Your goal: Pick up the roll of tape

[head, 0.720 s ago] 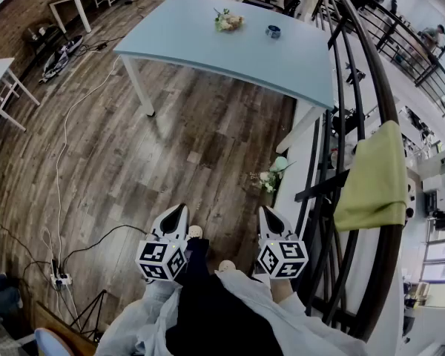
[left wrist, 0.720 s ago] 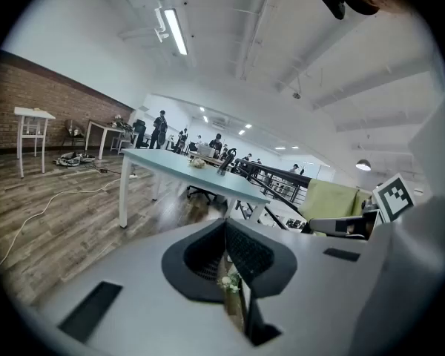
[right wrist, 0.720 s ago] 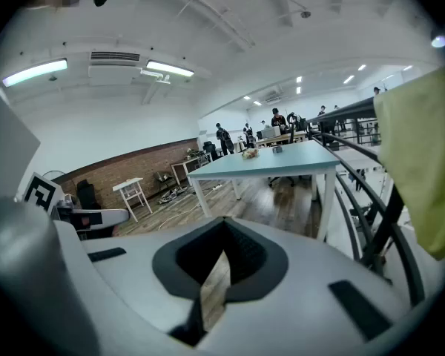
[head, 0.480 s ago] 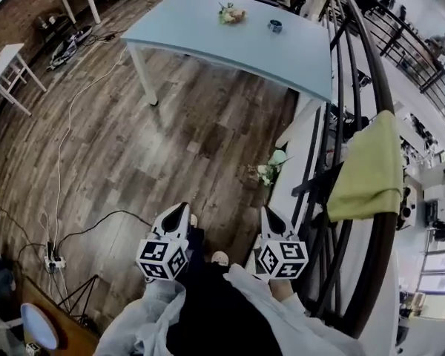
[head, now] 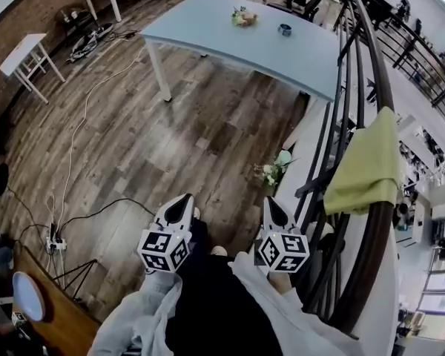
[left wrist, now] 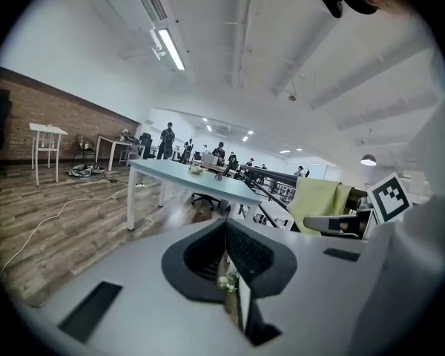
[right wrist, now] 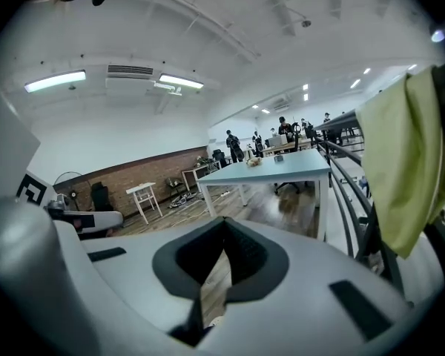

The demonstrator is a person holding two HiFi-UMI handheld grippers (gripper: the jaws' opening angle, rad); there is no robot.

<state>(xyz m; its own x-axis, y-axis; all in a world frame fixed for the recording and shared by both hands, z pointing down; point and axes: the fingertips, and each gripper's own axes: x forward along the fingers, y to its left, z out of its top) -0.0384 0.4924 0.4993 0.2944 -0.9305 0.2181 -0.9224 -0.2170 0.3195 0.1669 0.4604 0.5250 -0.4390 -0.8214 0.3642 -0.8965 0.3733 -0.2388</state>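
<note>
Left claw (head: 182, 202): pads together at the tips, nothing between them, carried low in front of the person's body. Right claw (head: 271, 205): also closed on nothing, level with the left and well apart from it, with the person's dark-clad legs between the two. Both point ahead and slightly downward over the wooden floor (head: 170, 139), not at anything within reach. A small bunch of flowers (head: 273, 170) lies on the floor just ahead of the right claw, at the foot of the black railing (head: 363, 87), and a yellow-green cloth (head: 371, 162) hangs over the rail. Farther off, across the open floor, is the pale blue counter (head: 208, 28). Near its far side are a second posy (head: 243, 18) and, just beside it, a small dark ring that is probably the roll of tape (head: 285, 29), though it is too small from here to be sure. Judgement: this is the approach step, and no reach has begun. Next, the person needs to walk up to the counter. One claw must then open wide enough to span the ring or straddle its wall, come down over it, and close before lifting.
</note>
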